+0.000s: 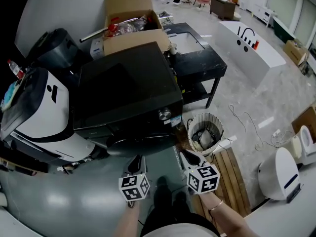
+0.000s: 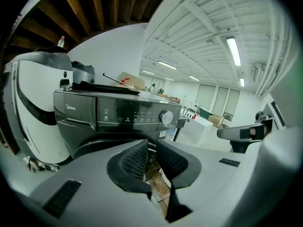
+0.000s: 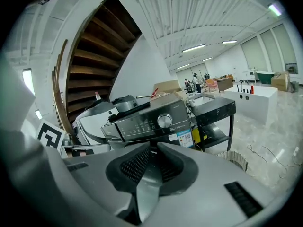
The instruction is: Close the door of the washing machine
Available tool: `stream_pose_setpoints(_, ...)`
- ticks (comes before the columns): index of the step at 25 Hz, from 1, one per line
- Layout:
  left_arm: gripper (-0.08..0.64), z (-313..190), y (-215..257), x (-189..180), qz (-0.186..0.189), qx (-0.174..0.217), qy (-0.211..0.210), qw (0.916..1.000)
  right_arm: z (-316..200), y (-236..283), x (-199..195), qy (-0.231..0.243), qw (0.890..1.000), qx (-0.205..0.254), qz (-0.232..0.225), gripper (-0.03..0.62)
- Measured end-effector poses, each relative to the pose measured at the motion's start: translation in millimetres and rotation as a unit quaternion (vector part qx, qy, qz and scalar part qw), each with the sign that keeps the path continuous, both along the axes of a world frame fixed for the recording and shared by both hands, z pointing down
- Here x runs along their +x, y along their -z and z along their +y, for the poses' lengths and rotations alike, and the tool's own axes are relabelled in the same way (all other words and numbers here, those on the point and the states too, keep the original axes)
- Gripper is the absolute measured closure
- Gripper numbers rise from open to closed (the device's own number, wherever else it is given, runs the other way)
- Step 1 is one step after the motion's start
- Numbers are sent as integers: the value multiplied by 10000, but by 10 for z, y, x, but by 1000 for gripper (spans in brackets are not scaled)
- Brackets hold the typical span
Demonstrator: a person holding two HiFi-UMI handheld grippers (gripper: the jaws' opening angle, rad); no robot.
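Observation:
The black washing machine stands in front of me, with its control panel and silver knob facing me. Its round door lies flush against the front below the panel, as far as I can see. My left gripper and right gripper hover side by side just before the door, clear of it. In the left gripper view the jaws stand a narrow slit apart with nothing between them. The right gripper's jaws look the same and point at the panel.
A white and black appliance stands against the machine's left side. A black table and an open cardboard box lie behind it. A ribbed white bin, wooden slats and a round white device sit at the right.

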State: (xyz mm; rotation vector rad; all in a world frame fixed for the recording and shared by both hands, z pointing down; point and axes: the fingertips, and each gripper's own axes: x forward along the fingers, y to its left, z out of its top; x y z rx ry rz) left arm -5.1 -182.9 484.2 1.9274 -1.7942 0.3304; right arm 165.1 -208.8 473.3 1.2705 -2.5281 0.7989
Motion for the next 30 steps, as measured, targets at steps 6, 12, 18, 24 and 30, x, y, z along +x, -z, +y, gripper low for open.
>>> stream_pose_setpoints(6, 502, 266, 224, -118, -385, 220, 128, 9989, 213, 221, 233, -142, 9997, 179, -72, 578)
stream_pose_setpoints(12, 506, 494, 350, -188, -438, 330, 346, 9979, 415, 370, 380, -157, 9993, 312, -148, 584)
stream_pose_setpoints(18, 506, 704, 385, -186, -421, 324, 386, 9978, 607, 434, 478, -141, 9991, 294, -256, 586)
stream_pose_setpoints(24, 511, 860, 412, -172, -458, 335, 385, 9976, 700, 510, 616, -239, 9986, 411, -242, 588)
stream_pose_setpoints(30, 511, 921, 423, -109, -456, 313, 356, 9978, 748, 585, 665, -225, 9981, 519, -228, 588)
